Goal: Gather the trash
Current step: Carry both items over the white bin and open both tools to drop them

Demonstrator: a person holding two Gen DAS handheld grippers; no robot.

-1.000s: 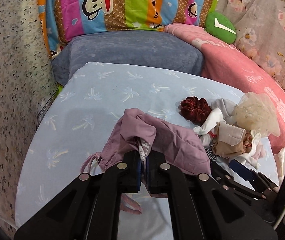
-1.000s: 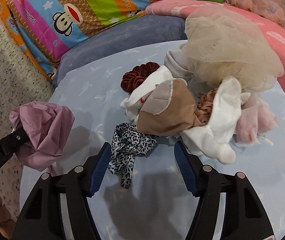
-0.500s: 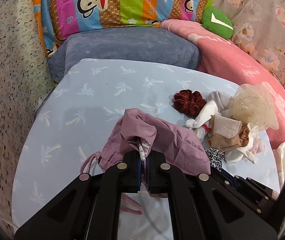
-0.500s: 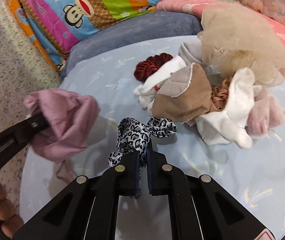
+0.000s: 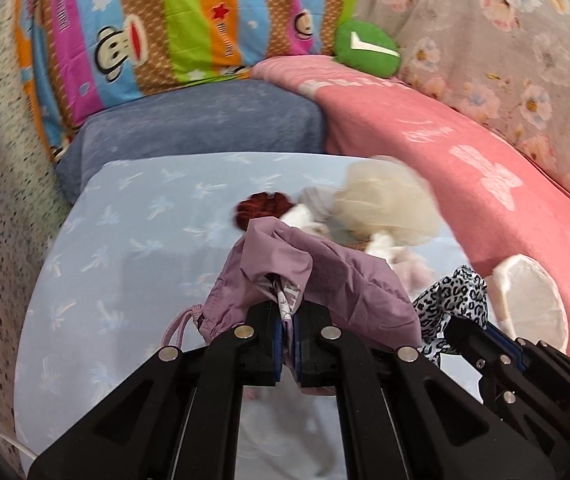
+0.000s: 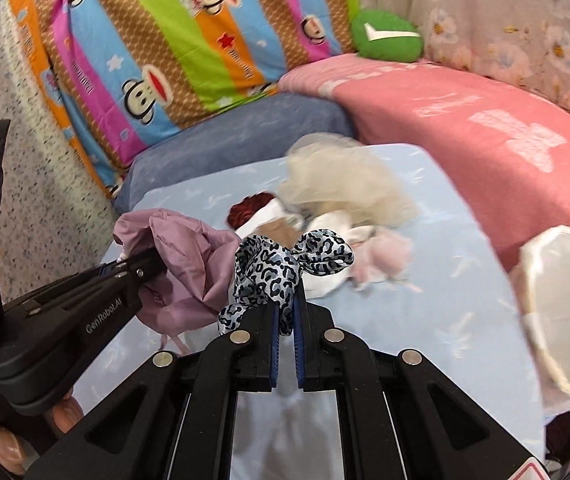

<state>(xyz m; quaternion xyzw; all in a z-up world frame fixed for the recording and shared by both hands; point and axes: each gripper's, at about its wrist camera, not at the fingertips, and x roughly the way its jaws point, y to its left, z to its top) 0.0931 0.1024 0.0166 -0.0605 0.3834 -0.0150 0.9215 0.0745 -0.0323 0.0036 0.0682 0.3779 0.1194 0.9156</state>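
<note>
My left gripper (image 5: 288, 316) is shut on the rim of a mauve drawstring bag (image 5: 325, 280) and holds it above the light blue table (image 5: 125, 240). My right gripper (image 6: 285, 312) is shut on a leopard-print scrunchie (image 6: 281, 264), lifted off the table and close to the right of the bag (image 6: 189, 264). The scrunchie also shows in the left wrist view (image 5: 453, 300). Behind lies a pile: a dark red scrunchie (image 6: 245, 210), a cream mesh puff (image 6: 341, 184), white and pink cloth pieces (image 6: 381, 256).
A blue-grey cushion (image 5: 205, 120) and a pink blanket (image 5: 425, 148) border the table at the back and right. A striped monkey-print pillow (image 5: 189, 28) and a green cushion (image 5: 365, 48) stand behind. A white round item (image 6: 561, 280) lies at the right edge.
My right gripper closed on the leopard-print scrunchie and lifted it off the table toward the bag. Both grippers have drawn back from the pile, and the bag stays held.
</note>
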